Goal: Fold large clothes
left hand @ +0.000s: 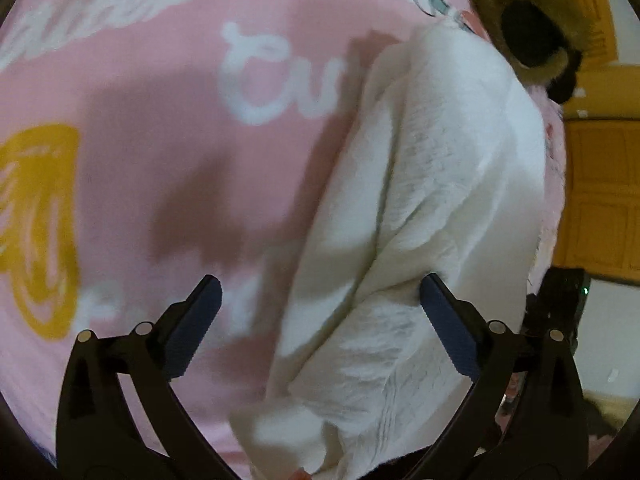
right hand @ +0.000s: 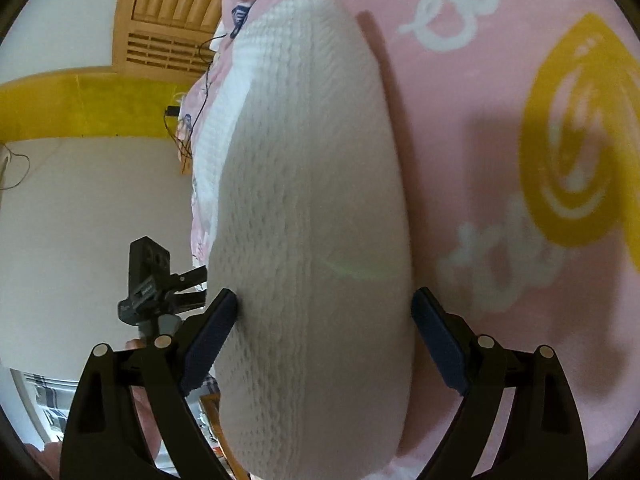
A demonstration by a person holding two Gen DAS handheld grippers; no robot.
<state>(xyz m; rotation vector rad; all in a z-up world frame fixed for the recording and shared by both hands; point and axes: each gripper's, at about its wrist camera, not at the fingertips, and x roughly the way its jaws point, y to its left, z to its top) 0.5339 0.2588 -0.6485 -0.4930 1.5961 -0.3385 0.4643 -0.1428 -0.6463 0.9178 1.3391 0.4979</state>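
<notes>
The white knit garment (left hand: 420,208) lies along the edge of the bed, already gathered into a long narrow bundle with a layer lapped over itself; I judge at least 1 fold is made, and what is left is probably to double this strip end to end and tidy it; its full length I cannot see in either view.

My left gripper (left hand: 320,320) stands wide, 1 pad over the garment's edge and the other over bare cover, gripping nothing; my right gripper (right hand: 324,336) is also wide, its 2 pads straddling the bundle's width; the left pad looks to brush the knit, but I see no pinch, so I count it as holding nothing.

The surface is a pink bed cover (left hand: 160,140) printed with white script and yellow shapes, soft and blurred here; beyond the bed edge the right wrist view shows a pale floor (right hand: 88,200), a yellow band (right hand: 80,104) along its far edge, slatted wooden furniture (right hand: 172,12) and a thin dark cable (right hand: 192,120) trailing off the bed; the left wrist view shows wooden panels (left hand: 600,200) and a brown furry thing (left hand: 532,24) I cannot identify.
</notes>
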